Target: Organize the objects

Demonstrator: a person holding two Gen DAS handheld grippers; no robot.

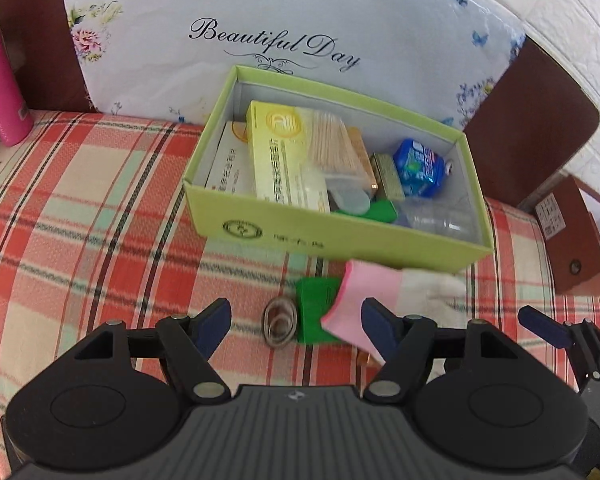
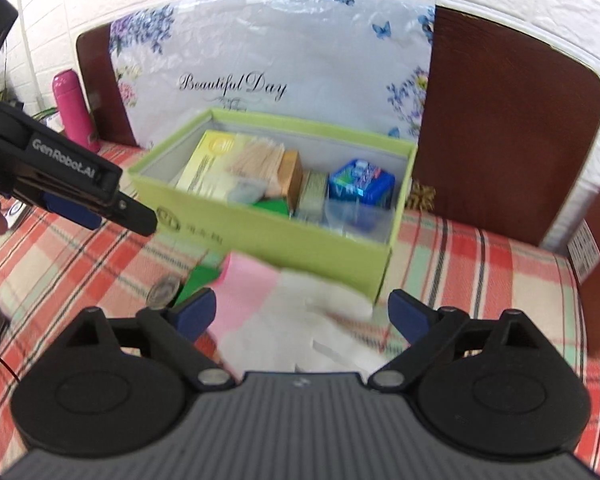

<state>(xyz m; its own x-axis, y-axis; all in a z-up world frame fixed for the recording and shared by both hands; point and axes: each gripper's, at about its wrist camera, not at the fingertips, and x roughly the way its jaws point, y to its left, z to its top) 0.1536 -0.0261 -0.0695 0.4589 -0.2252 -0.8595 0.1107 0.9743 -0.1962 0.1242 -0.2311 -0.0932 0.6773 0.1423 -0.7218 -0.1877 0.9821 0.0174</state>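
A light green open box (image 1: 440,246) (image 2: 340,258) stands on the plaid cloth, filled with a yellow carton (image 1: 276,160), a pack of wooden sticks (image 1: 332,140), a blue pack (image 1: 418,168) (image 2: 360,182) and other small items. In front of it lie a pink and white glove (image 1: 354,296) (image 2: 268,304), a green pad (image 1: 314,312) (image 2: 198,280) and a small clear bag with a ring-shaped thing (image 1: 279,320) (image 2: 165,292). My left gripper (image 1: 296,320) is open above the bag and pad. My right gripper (image 2: 302,314) is open over the glove.
A floral "Beautiful Day" cushion (image 1: 260,40) (image 2: 260,80) leans on a brown headboard (image 1: 528,120) (image 2: 508,120) behind the box. A pink bottle (image 1: 0,88) (image 2: 74,108) stands at the far left. A brown box (image 1: 576,240) (image 2: 598,264) stands at the right.
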